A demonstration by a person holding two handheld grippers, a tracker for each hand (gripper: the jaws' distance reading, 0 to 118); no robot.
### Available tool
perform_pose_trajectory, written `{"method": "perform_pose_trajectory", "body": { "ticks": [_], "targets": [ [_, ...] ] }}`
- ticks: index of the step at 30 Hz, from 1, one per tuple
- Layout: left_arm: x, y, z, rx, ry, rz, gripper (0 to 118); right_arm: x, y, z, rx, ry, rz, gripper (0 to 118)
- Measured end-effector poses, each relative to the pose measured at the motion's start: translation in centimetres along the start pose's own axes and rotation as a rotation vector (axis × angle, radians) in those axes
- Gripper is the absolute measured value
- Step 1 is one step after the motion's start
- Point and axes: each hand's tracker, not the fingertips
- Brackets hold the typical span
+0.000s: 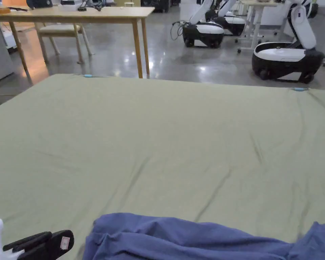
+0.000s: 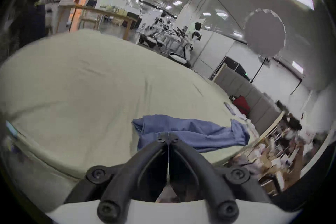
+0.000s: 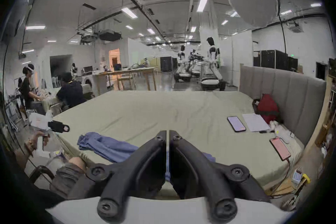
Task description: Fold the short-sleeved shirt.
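A blue short-sleeved shirt [image 1: 199, 238] lies crumpled at the near edge of a bed covered by a pale green sheet [image 1: 165, 142]. In the left gripper view the shirt [image 2: 192, 133] stretches across just beyond my left gripper [image 2: 168, 135], whose jaws are shut with nothing between them. The left gripper [image 1: 45, 242] sits at the bottom left of the head view, left of the shirt. In the right gripper view my right gripper [image 3: 167, 134] is shut and empty, hovering above the shirt [image 3: 109, 146]. The left gripper [image 3: 60, 126] shows farther off at the left.
Two phones [image 3: 236, 124] [image 3: 280, 148], a white paper [image 3: 255, 122] and a red bag [image 3: 267, 108] lie at the bed's right side by a grey headboard [image 3: 283, 93]. A wooden table [image 1: 90, 15] and wheeled robots [image 1: 283, 57] stand beyond the bed. People sit at the left [image 3: 71, 89].
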Motion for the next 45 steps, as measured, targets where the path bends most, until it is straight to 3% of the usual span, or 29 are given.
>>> {"method": "perform_pose_trajectory", "body": {
  "ticks": [2,3,5,6,8,11,15,18,22,23,24,25,27,35,40,45],
  "targets": [
    [-2.0,-0.3,-1.9,-0.044,-0.072,0.095,5,-0.1,0.0,-0.4,-0.010,0.002,0.000,4],
    [-2.8,-0.3,-2.8,-0.049,-0.083,0.117,26,-0.1,0.0,-0.5,-0.017,-0.005,0.005,4],
    [-6.4,-0.1,-4.5,-0.107,-0.083,0.157,103,-0.1,0.0,-0.4,-0.032,-0.002,0.009,4],
    [-7.2,-0.3,-5.3,-0.139,-0.085,0.173,118,-0.2,-0.1,-0.3,-0.031,-0.002,0.008,4],
    [-8.7,-0.6,-6.6,-0.218,-0.156,0.230,118,-0.3,-0.1,-0.2,-0.031,0.010,0.000,4],
    [-10.7,-0.1,-7.6,-0.187,-0.200,0.243,118,-0.5,-0.3,0.1,-0.026,0.016,-0.004,4],
    [-8.4,-0.2,-9.4,-0.194,-0.235,0.298,118,-0.6,-0.5,0.2,-0.035,0.026,0.000,4],
    [-5.4,-0.9,-11.7,-0.287,-0.353,0.257,118,-0.8,-0.5,0.2,-0.036,0.035,0.001,4],
    [-5.7,-0.5,-13.4,-0.313,-0.330,0.176,113,-0.7,-0.6,0.3,-0.038,0.029,0.001,4],
    [-5.8,-0.3,-13.6,-0.311,-0.323,0.184,97,-0.7,-0.6,0.3,-0.039,0.026,-0.001,4],
    [-4.9,-0.9,-13.8,-0.301,-0.303,0.194,36,-0.6,-0.6,0.4,-0.043,0.021,-0.003,4],
    [-5.0,-0.9,-13.6,-0.279,-0.271,0.197,8,-0.5,-0.6,0.5,-0.047,0.018,-0.006,4],
    [-5.2,-1.3,-14.0,-0.280,-0.131,0.146,10,-0.5,-0.7,0.6,-0.050,0.014,-0.009,4],
    [-4.3,-2.4,-13.6,-0.279,-0.159,0.128,10,-0.1,-1.1,0.4,-0.068,0.002,-0.030,4],
    [-7.4,0.2,-11.0,-0.219,-0.113,0.185,10,-0.1,-1.1,0.4,-0.065,0.013,-0.022,4],
    [-14.1,3.1,-4.8,-0.117,0.077,0.245,10,0.0,-1.2,0.4,-0.070,0.016,-0.039,4]
  ]
}}
